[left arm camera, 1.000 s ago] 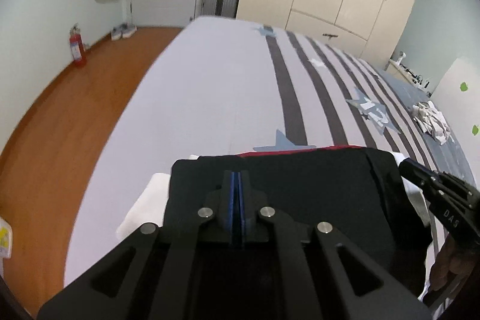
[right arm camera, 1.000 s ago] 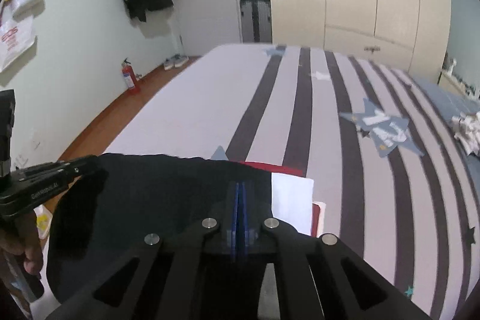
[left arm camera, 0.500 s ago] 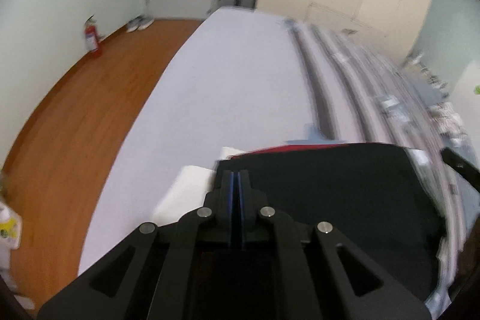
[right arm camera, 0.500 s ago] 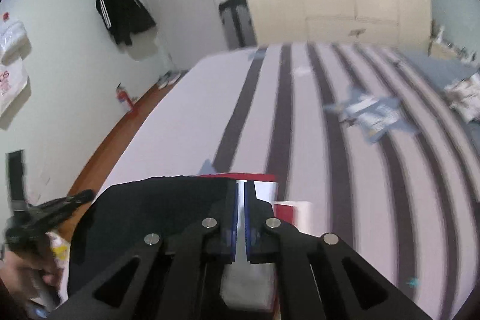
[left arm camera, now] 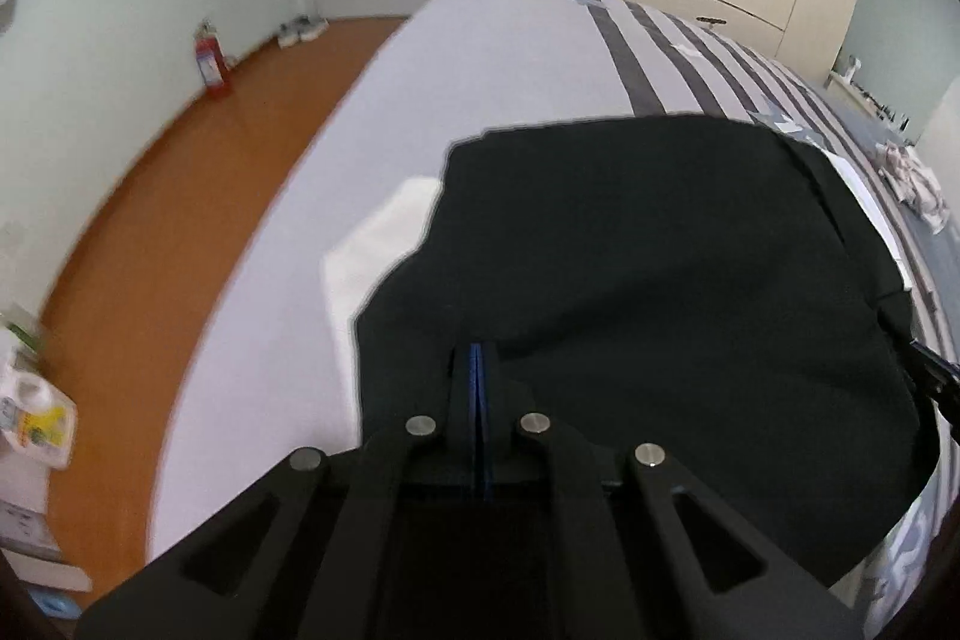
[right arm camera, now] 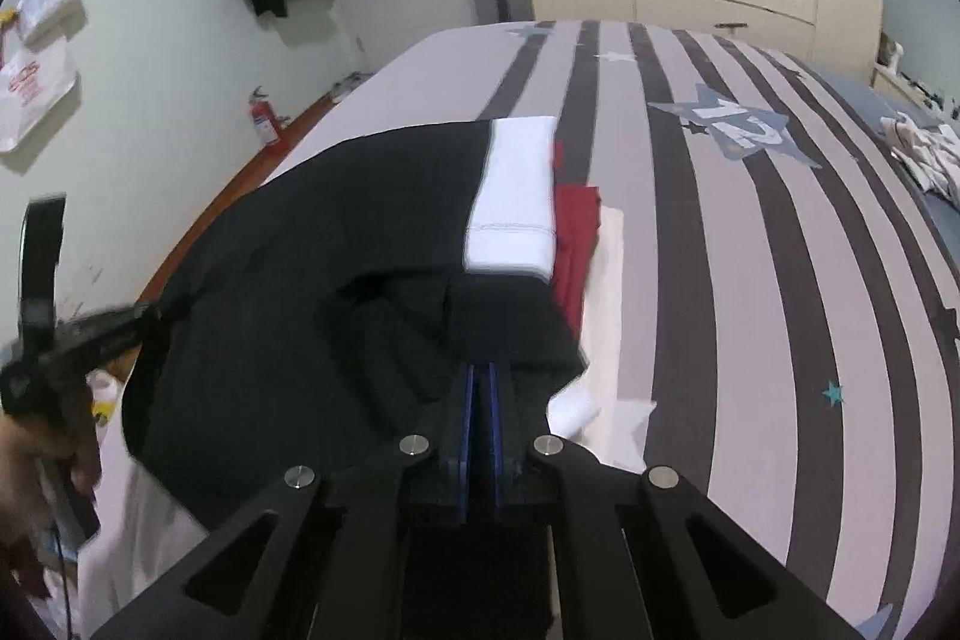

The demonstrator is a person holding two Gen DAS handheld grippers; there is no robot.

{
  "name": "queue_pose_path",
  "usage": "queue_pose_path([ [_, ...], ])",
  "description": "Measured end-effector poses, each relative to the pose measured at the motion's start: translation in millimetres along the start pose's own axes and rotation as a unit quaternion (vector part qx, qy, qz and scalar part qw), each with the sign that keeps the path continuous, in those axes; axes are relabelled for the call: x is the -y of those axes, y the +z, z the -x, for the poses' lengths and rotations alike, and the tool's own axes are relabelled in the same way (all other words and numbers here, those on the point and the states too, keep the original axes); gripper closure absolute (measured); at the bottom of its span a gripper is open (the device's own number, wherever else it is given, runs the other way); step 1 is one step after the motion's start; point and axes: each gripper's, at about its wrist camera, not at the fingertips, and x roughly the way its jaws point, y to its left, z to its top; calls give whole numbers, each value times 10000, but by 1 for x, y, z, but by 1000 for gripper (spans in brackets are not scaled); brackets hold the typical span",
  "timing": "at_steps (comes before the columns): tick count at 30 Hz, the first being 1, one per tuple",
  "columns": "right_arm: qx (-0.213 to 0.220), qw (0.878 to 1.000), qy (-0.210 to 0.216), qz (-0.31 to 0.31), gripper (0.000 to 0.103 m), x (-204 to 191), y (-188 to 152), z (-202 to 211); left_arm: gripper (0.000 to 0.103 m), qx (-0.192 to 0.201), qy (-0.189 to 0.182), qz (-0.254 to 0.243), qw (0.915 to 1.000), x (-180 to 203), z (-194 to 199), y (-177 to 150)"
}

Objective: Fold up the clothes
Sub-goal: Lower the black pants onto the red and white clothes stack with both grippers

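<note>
On the striped bed (right arm camera: 750, 280), both my jaws pinch the black garment (left arm camera: 660, 280), now lifted and carried forward over the white-and-red pile (right arm camera: 576, 244), folding it.

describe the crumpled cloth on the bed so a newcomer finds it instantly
Start at the striped bed and follow it to its far right side, past the big blue star patch. The crumpled cloth lies there alone, a loose whitish heap. Unlike the black garment and the red and white pieces near the cameras, no hand-held gripper is near it.
</note>
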Motion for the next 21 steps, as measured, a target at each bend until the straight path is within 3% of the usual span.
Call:
queue_pose_path([
  [5, 328, 9994, 58, -133, 93, -1, 14, 12, 101, 197, -485, -163, 9985, 15, 37, 3],
  [7, 375, 9991, 15, -203, 87, -3, 22, 5, 100, 268, -502, -279, 9980, 21, 38, 5],
  [12, 33, 9995, 151, -277, 84, -16, 26, -26, 100, -425, -564, 18, 9975, 25, 6, -15],
  [18, 31, 9982, 585, 101, 84, -39, 6, -10, 100, -406, -716, -88, 9966, 34, 19, -24],
  [21, 6, 9982, 591, 132, 83, -34, -1, -3, 100, -423, -770, -154, 9960, 33, 18, -24],
])
